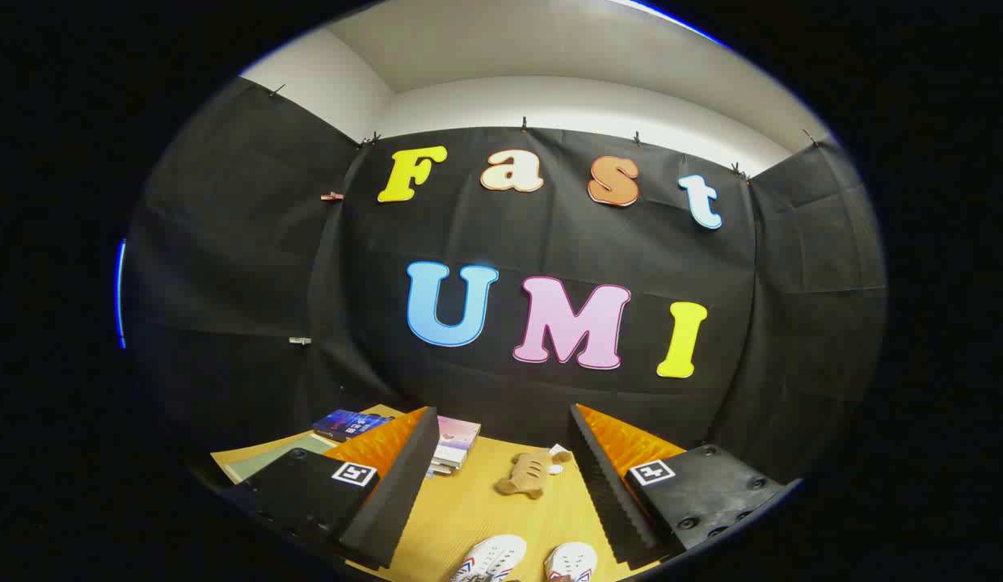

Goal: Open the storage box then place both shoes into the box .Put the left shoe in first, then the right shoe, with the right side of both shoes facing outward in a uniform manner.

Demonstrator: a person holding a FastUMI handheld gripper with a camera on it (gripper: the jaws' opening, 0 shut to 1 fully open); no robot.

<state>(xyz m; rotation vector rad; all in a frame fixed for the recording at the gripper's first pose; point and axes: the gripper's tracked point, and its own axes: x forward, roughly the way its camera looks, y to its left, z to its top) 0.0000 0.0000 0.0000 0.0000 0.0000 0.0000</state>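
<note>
Two white shoes with red and blue trim lie on the wooden table, low between my fingers: the left-hand shoe [489,558] and the right-hand shoe [571,561], only their toe parts showing. My gripper [501,453] is held well above them, open wide, with nothing between its fingers. One finger [400,485] stands left of the shoes, the other finger [610,485] to their right.
A tan plush toy [529,474] lies on the table [469,509] beyond the shoes, a small white item beside it. A stack of books [455,443] sits past the left finger, and a dark blue book [347,423] lies further left on a green mat [283,457].
</note>
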